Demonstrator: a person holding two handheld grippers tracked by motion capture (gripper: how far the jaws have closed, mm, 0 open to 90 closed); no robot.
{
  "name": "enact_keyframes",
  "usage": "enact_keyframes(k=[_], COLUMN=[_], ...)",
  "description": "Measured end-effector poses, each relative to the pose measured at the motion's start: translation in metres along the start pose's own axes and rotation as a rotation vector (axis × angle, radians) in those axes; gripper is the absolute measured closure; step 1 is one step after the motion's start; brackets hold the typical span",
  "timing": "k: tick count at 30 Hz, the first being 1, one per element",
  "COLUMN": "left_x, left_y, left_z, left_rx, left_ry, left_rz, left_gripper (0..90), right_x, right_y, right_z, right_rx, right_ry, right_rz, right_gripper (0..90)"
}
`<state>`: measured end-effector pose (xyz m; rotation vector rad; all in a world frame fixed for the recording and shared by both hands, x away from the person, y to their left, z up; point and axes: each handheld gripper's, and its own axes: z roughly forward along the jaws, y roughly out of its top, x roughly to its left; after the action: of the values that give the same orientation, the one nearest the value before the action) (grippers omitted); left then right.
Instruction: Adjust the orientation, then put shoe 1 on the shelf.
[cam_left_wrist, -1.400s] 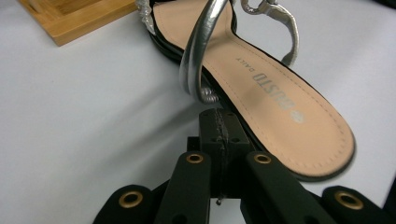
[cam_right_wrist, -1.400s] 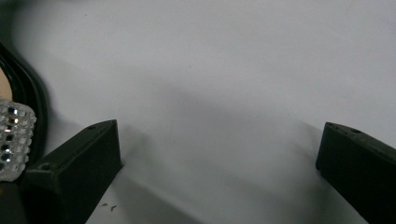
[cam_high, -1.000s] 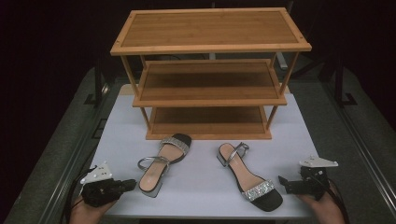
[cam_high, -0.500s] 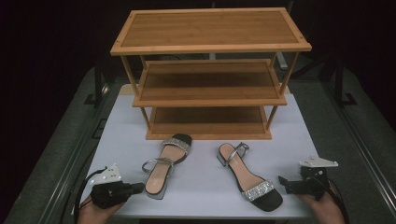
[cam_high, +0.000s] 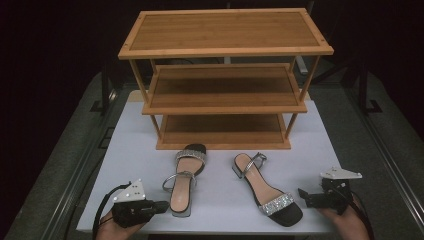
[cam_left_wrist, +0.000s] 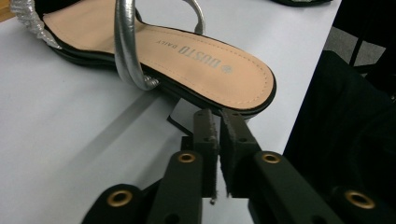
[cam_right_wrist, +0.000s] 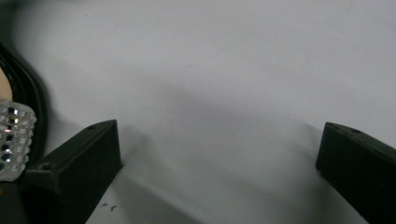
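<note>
Two black sandals with tan insoles and rhinestone toe straps lie on the white table (cam_high: 135, 150). The left sandal (cam_high: 186, 176) has its heel toward me, and the right sandal (cam_high: 269, 194) has its toe toward me. My left gripper (cam_high: 164, 204) sits at the table's front left, shut and holding nothing. In the left gripper view its tips (cam_left_wrist: 218, 119) are just short of the left sandal's heel (cam_left_wrist: 224, 79). My right gripper (cam_high: 304, 196) rests at the front right, open wide (cam_right_wrist: 219, 154) over bare table. The right sandal's rhinestone strap (cam_right_wrist: 14, 133) lies just beside its left jaw.
A three-tier bamboo shoe rack (cam_high: 225, 90) stands at the back of the table, all its shelves bare. The table's front edge (cam_high: 220, 231) runs close under both hands. Dark floor and metal rails flank the table.
My left gripper has slid right along the front edge, up to the left sandal's heel. The right gripper and both sandals have stayed put.
</note>
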<state>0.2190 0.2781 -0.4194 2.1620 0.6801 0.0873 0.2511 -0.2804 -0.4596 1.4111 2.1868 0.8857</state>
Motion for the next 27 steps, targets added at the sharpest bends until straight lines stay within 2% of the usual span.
enact_keyframes(k=[9,13,17,23,27], left_x=[0.004,0.005,0.006,0.006,0.006], left_y=[-0.006,-0.006,-0.006,-0.003,0.001], left_z=[0.001,0.007,0.015,0.027,0.036], left_rx=[0.006,0.008,0.002,-0.029,-0.041], left_ry=[0.003,-0.037,-0.046,-0.051,-0.076], left_rz=[-0.023,-0.027,-0.033,-0.026,-0.008], left_gripper=[40.2,25.7,18.0,14.6,14.2], right_x=[0.0,0.0,0.0,0.0,0.0], right_y=[0.0,0.0,0.0,0.0,0.0], right_z=[0.0,0.0,0.0,0.0,0.0], right_rx=[0.002,0.001,-0.001,-0.002,-0.002], right_ry=[0.001,0.0,0.0,-0.001,-0.001], right_rz=[0.001,0.0,-0.001,-0.002,-0.002], right_gripper=[0.0,0.0,0.0,0.0,0.0])
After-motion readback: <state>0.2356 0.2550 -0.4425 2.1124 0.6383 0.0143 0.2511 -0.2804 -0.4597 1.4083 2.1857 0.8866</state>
